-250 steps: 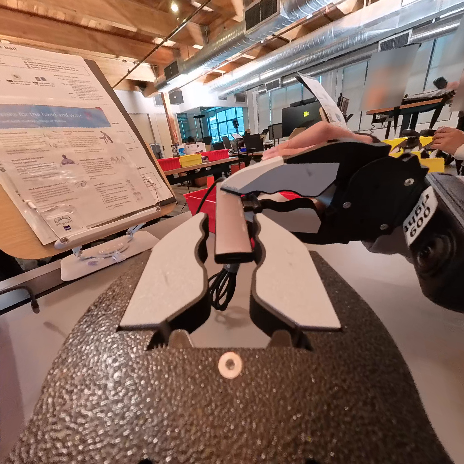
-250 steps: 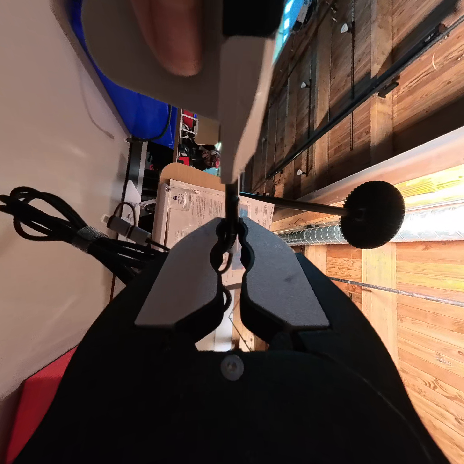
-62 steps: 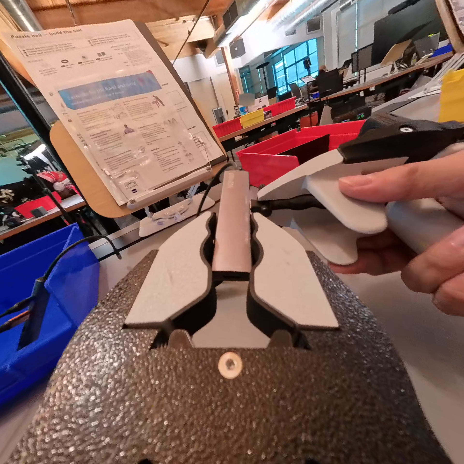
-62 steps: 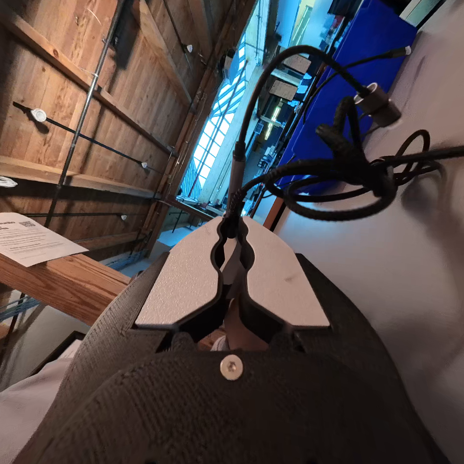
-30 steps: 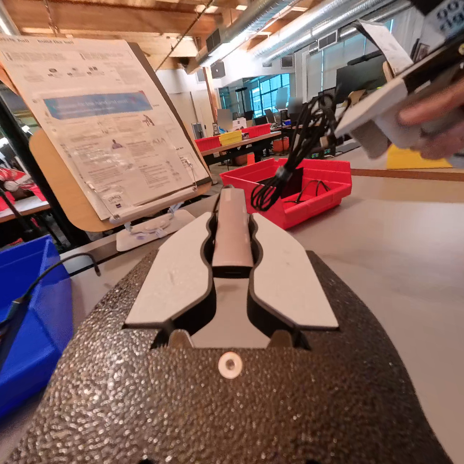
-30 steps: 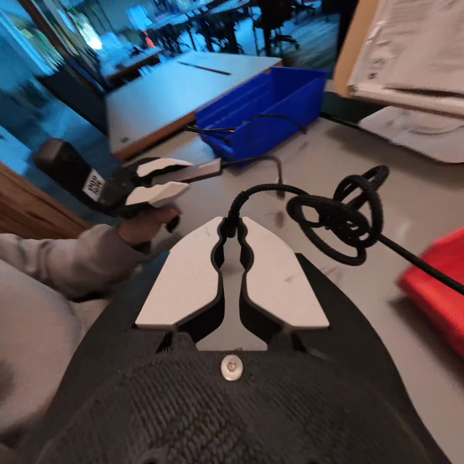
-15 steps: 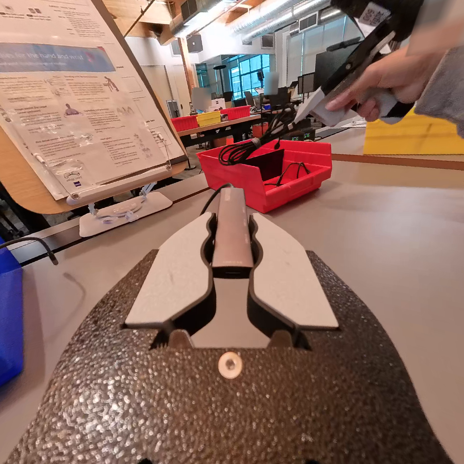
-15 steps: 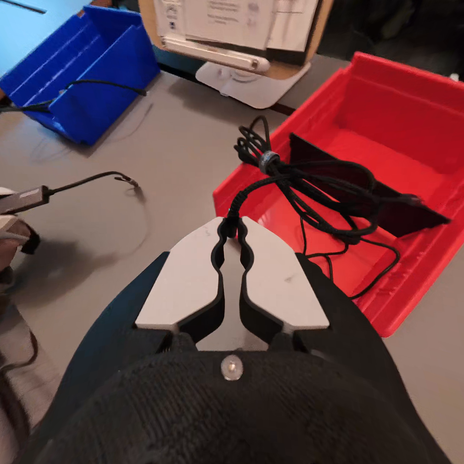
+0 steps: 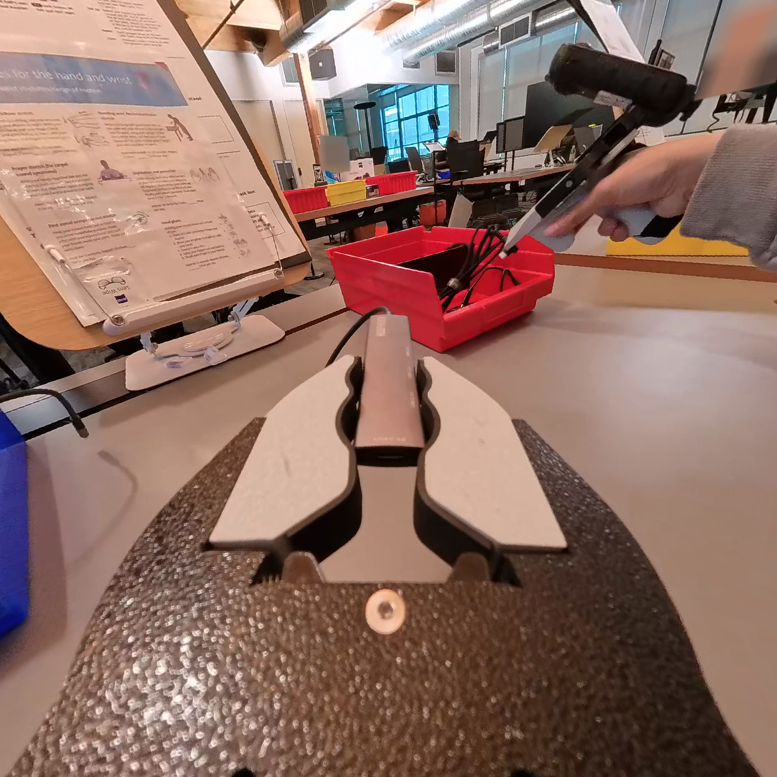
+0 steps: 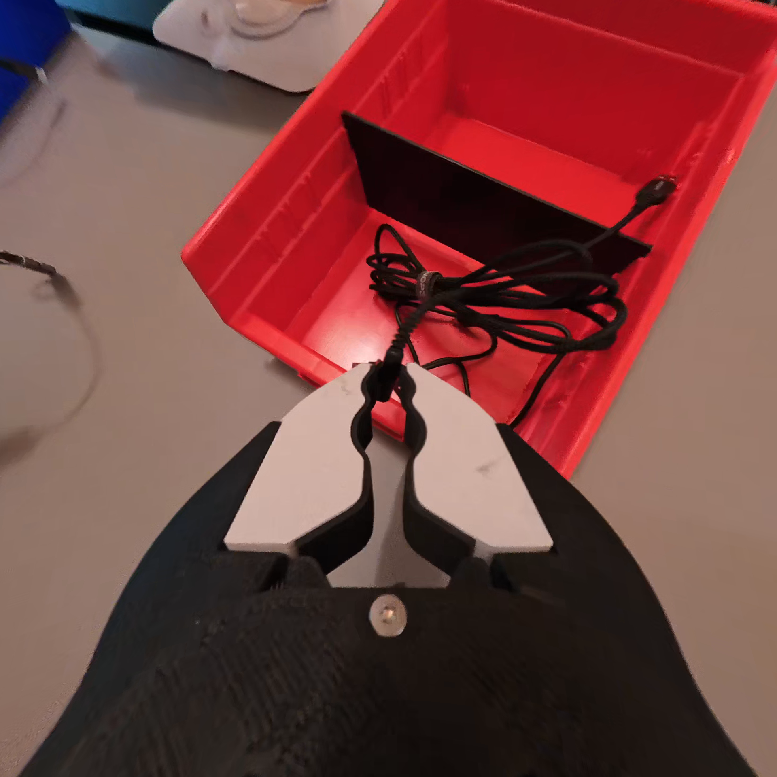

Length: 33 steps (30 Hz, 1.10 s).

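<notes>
The left gripper (image 9: 387,374) has flat pale fingers (image 9: 294,454) with wavy black inner edges, and they pinch a hub (image 9: 389,391). The hub is a long, thin, smooth grey metal bar. It points straight away along the fingers, above the grey bench (image 9: 630,399). A thin black wire leaves its far end.

The right gripper (image 10: 384,378) has its fingers (image 10: 311,462) almost together, pinching the plug end of a cable (image 10: 496,302). The cable is black and braided like rope. It is looped into a bundle with a small band around it. The bundle lies in the front part of a red bin (image 10: 260,260), and its other plug hangs over a flat black divider (image 10: 462,197) into the back part. The bin is shiny plastic and box shaped.

A tilted wooden board (image 9: 38,294) with printed sheets stands on a white base. A blue bin (image 9: 12,525) sits at the left edge.
</notes>
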Motion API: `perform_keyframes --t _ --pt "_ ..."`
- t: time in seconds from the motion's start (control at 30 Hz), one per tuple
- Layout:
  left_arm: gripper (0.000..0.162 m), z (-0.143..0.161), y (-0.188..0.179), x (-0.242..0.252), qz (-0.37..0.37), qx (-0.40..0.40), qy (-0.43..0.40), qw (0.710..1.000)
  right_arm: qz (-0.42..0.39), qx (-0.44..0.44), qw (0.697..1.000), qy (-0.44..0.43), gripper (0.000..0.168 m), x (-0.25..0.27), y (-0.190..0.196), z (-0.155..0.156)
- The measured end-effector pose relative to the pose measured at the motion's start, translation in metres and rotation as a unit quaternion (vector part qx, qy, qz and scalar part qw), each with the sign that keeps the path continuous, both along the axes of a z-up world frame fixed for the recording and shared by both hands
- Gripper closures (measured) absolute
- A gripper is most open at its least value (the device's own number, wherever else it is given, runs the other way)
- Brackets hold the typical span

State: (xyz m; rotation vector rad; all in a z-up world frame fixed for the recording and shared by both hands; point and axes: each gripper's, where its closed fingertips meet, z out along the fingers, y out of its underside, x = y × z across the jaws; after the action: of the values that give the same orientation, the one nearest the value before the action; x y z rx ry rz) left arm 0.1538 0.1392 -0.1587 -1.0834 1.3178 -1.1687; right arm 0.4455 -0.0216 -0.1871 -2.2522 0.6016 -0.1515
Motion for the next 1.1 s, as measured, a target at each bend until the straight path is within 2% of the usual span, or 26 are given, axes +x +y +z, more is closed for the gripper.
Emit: perform_keyframes --t 0.03,0.13,0.2,0.23,0.27,0.33,0.43,0.53,0.67,0.73,0.93,1.0,1.1 --pt "0.138 -0.001 -0.001 0.0 -0.002 -0.001 0.002 1.0 0.003 -0.003 1.0 -0.011 0.151 -0.001 0.002 0.001" --pt "0.138 -0.003 -0.004 0.001 -0.011 -0.01 0.006 1.0 -0.003 0.011 0.998 -0.06 0.098 -0.003 0.006 0.018" --pt "0.138 -0.004 -0.006 0.001 -0.025 -0.018 0.012 0.999 0.018 0.011 0.991 -0.131 0.087 -0.016 0.009 0.039" --pt "0.138 -0.005 -0.007 0.001 -0.034 -0.021 0.014 0.999 0.043 0.015 0.983 -0.178 0.078 -0.028 0.015 0.051" --pt "0.138 -0.005 -0.009 0.001 -0.045 -0.025 0.016 0.999 0.087 0.019 0.973 -0.211 0.076 -0.047 0.024 0.057" --pt "0.138 -0.007 -0.014 0.001 -0.073 -0.036 0.022 0.996 0.166 0.013 0.957 -0.236 0.078 -0.082 0.038 0.056" --pt "0.138 -0.009 -0.021 0.0 -0.109 -0.053 0.027 0.992 0.235 0.052 0.942 -0.233 0.087 -0.126 0.059 0.055" --pt "0.138 -0.008 -0.034 -0.004 -0.165 -0.053 0.027 0.984 0.35 0.113 0.901 -0.228 0.096 -0.19 0.082 0.053" --pt "0.138 -0.005 -0.047 -0.012 -0.22 -0.041 0.026 0.974 0.474 0.111 0.845 -0.222 0.097 -0.257 0.099 0.04" --pt "0.138 -0.003 -0.052 -0.018 -0.245 -0.023 0.019 0.969 0.528 0.113 0.819 -0.192 0.105 -0.282 0.101 0.035" --pt "0.138 0.007 -0.06 -0.032 -0.297 -0.01 -0.021 0.955 0.61 0.145 0.776 -0.074 0.134 -0.321 0.094 0.034" --pt "0.138 0.011 -0.061 -0.035 -0.31 -0.019 -0.034 0.95 0.607 0.156 0.776 -0.072 0.145 -0.322 0.095 0.036" --pt "0.138 0.013 -0.062 -0.037 -0.317 -0.025 -0.043 0.947 0.611 0.149 0.774 -0.069 0.145 -0.323 0.094 0.035"
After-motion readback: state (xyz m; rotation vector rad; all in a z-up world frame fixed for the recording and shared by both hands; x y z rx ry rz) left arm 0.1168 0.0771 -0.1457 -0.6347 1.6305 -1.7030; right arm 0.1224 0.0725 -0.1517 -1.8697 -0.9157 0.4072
